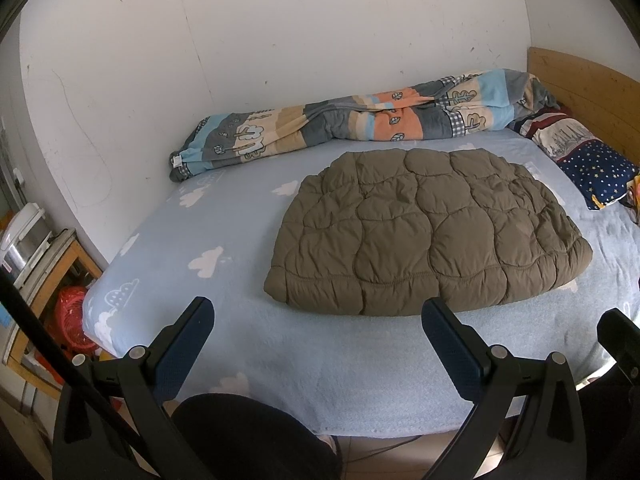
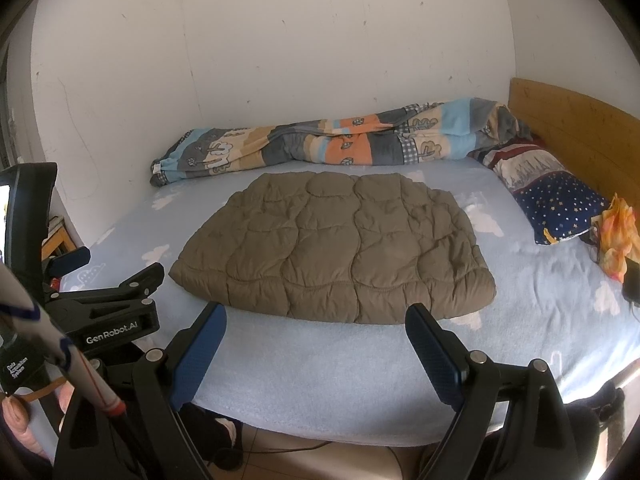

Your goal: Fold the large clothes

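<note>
An olive-brown quilted jacket [image 1: 432, 232] [image 2: 340, 244] lies folded into a flat rounded bundle in the middle of the bed, on a light blue sheet with white clouds [image 1: 224, 224] [image 2: 328, 360]. My left gripper [image 1: 318, 312] hovers open over the bed's near edge, a little short of the jacket's front hem, with nothing between its fingers. My right gripper [image 2: 316, 318] is open too, just in front of the same hem and empty. The left gripper's body [image 2: 108, 312] shows at the left of the right wrist view.
A rolled patterned blanket [image 1: 360, 120] [image 2: 328, 140] lies along the white wall behind the jacket. A starry pillow [image 1: 592, 164] [image 2: 556, 200] rests by the wooden headboard [image 2: 572, 128]. An orange cloth [image 2: 618, 236] sits at the right. A wooden shelf [image 1: 52, 264] stands left of the bed.
</note>
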A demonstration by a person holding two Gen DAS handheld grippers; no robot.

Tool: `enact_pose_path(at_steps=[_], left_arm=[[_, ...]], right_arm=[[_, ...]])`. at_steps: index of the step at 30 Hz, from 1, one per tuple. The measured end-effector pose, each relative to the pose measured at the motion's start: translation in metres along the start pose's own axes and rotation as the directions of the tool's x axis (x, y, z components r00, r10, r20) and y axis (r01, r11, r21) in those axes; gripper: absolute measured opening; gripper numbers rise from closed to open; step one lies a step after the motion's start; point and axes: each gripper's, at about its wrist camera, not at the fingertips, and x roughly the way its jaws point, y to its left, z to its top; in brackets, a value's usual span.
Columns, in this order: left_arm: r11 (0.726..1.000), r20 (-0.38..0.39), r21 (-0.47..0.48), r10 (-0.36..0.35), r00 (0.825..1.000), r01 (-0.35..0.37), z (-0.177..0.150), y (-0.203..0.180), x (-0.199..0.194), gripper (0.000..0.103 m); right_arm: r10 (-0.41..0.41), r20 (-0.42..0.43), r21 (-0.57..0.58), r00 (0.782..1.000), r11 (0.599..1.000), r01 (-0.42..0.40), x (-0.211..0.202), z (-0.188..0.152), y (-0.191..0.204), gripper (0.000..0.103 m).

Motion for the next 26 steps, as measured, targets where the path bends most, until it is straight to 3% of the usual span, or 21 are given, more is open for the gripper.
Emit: enact_pose_path(at_steps=[17, 22, 26], left_arm=[[1.000, -0.001, -0.002, -0.007, 1.000, 0.007, -0.003, 0.000, -0.001, 0.103], [0.994, -0.004, -0.023, -0.104, 0.995, 0.104, -0.007, 0.004, -0.005, 0.103], [0.996, 0.028, -0.037, -0.083, 0.996, 0.084, -0.007, 0.011, -0.011, 0.103]], right_arm=[[0.002, -0.001, -0.002, 1.000, 1.000, -0.002, 0.000, -0.001, -0.003, 0.094], [0.002, -0.002, 0.000, 1.000, 1.000, -0.002, 0.000, -0.002, -0.005, 0.094], [0.005, -0.015, 0.013, 1.000, 1.000, -0.005, 0.001, -0.005, -0.006, 0.094]])
